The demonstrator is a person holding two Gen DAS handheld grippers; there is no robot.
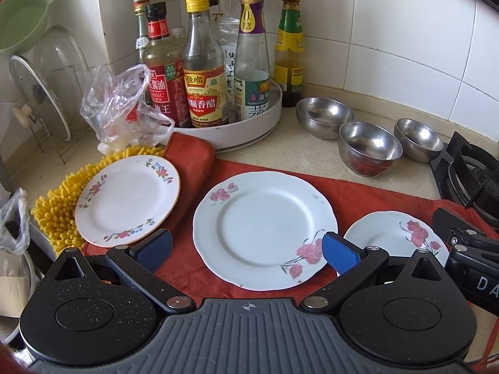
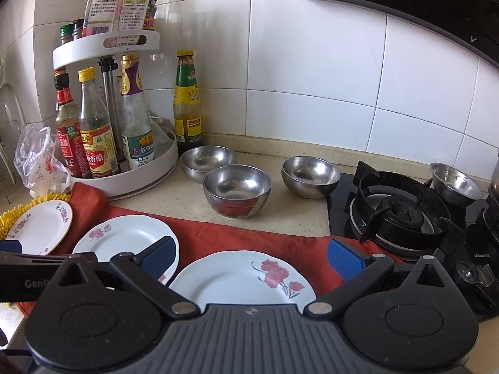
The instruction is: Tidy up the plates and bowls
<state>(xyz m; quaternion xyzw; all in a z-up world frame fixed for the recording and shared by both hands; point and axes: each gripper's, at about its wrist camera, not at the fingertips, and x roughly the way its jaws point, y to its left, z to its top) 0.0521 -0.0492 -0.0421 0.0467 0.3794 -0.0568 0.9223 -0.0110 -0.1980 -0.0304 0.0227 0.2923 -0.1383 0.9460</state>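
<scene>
Three flowered plates lie on a red cloth. The large plate is in the middle, a gold-rimmed plate lies at the left on a yellow mat, and a small plate sits at the right. My left gripper is open, hovering over the near edge of the large plate. My right gripper is open above the small plate, with the large plate to its left. Three steel bowls stand on the counter behind the cloth; the middle one is a stack.
A white turntable rack of sauce bottles stands at the back left, with a crumpled plastic bag beside it. A gas stove with a small steel bowl on it is at the right. Pot lids lean at far left.
</scene>
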